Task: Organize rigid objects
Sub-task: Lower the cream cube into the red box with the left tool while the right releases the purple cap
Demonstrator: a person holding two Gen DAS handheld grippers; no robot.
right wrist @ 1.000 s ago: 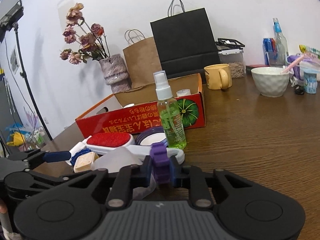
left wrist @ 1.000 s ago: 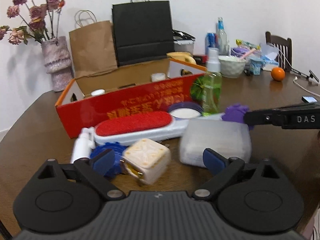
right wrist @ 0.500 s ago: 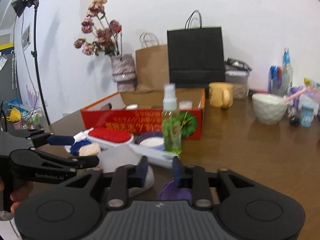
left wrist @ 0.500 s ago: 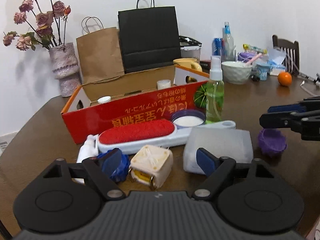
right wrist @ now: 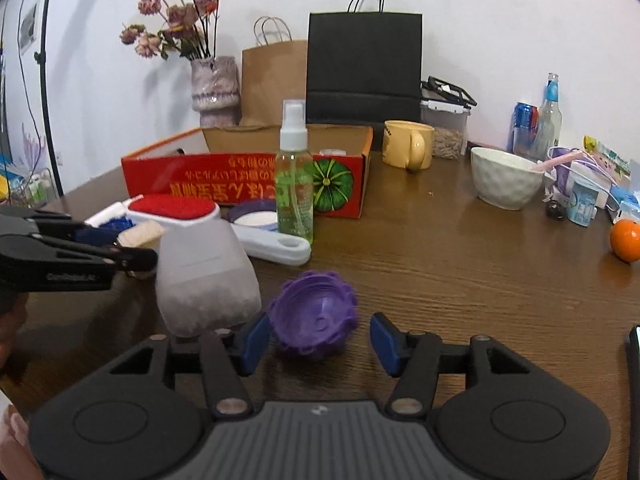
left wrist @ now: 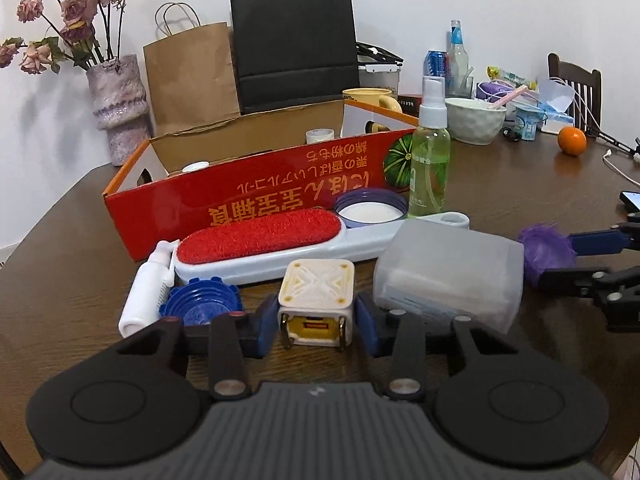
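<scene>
Cream-coloured cube plug adapter (left wrist: 316, 300), prongs toward the camera, is sitting on the brown table (left wrist: 500, 184) between the blue fingers (left wrist: 264, 330) of the left gripper (left wrist: 316, 332); these have just been closing and are now pressing on both its sides. At its 9 o'clock a blue ridged cap (left wrist: 202, 306) is lying beside a white spray bottle (left wrist: 146, 290) on its side. At 12 o'clock a red-padded lint brush (left wrist: 260, 242) is stretching across in front of the red cardboard box (left wrist: 248, 196). At 3 o'clock a frosted plastic container (left wrist: 448, 276) is resting. In the right wrist view, a purple ridged cap (right wrist: 314, 316) is lying mouth up on the table between the fingers (right wrist: 384, 338) of the right gripper (right wrist: 316, 340), which have just been opening and are now standing apart, clear of it. At its 12 o'clock a green spray bottle (right wrist: 294, 184) is standing upright before the box.
</scene>
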